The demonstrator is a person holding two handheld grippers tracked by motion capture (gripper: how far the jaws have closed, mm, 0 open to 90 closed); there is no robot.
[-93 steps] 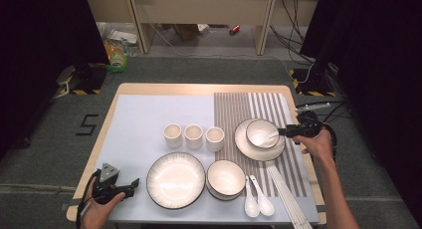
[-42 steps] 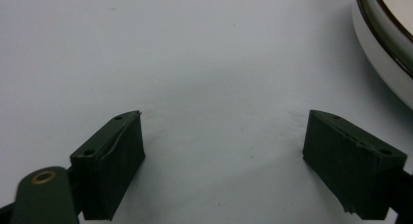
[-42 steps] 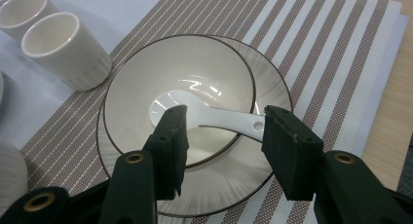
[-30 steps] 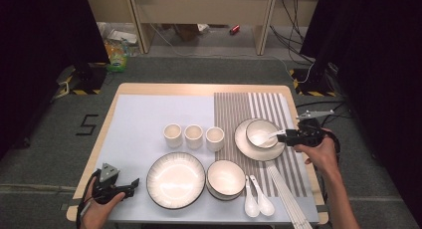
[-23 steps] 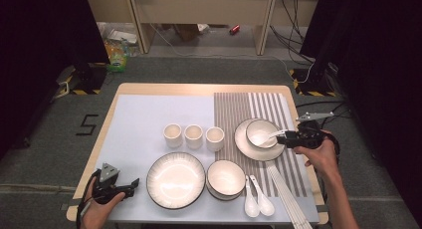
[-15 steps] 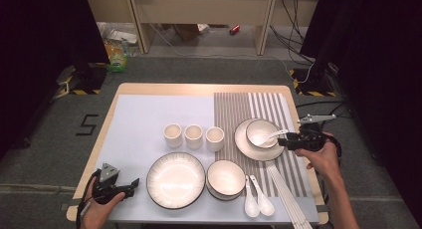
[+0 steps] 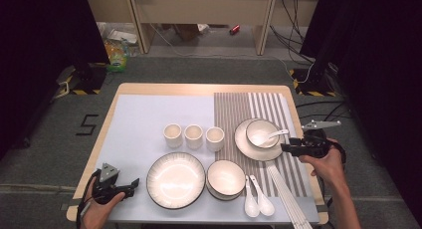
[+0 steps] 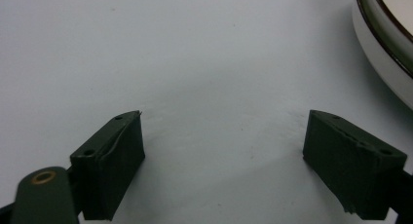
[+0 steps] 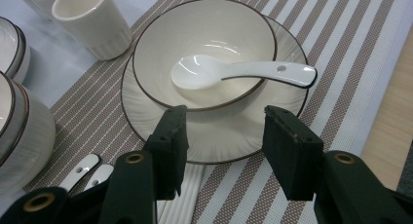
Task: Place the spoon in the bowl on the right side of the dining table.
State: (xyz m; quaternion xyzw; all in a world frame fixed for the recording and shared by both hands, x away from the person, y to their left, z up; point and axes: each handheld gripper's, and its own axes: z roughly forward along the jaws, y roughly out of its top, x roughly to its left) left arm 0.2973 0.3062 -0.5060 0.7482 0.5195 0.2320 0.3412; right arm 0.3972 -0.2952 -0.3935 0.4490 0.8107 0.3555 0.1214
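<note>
A white spoon [image 7: 272,135] [image 9: 243,70] lies in a small bowl [image 7: 261,132] [image 9: 234,34] that stands on a side plate [image 7: 249,148] [image 9: 141,107] on the striped mat. My right gripper [image 7: 284,148] [image 9: 224,131] hovers just off the plate's near right rim, pointing at it, open with nothing between its jaws. At the table's near left corner my left gripper [image 7: 132,183] [image 8: 224,136] rests low over bare tabletop, open and empty, beside the large plate [image 7: 175,180] [image 8: 384,53].
Three cups [image 7: 193,136] stand in a row left of the side plate. A bowl stack [image 7: 226,179], two white spoons [image 7: 256,201] and white chopsticks [image 7: 291,196] lie along the near edge. The striped mat [image 7: 249,107] covers the table's right half.
My right gripper has drifted slightly toward the near edge, away from the spoon's handle, jaws unchanged. The left gripper has stayed put.
</note>
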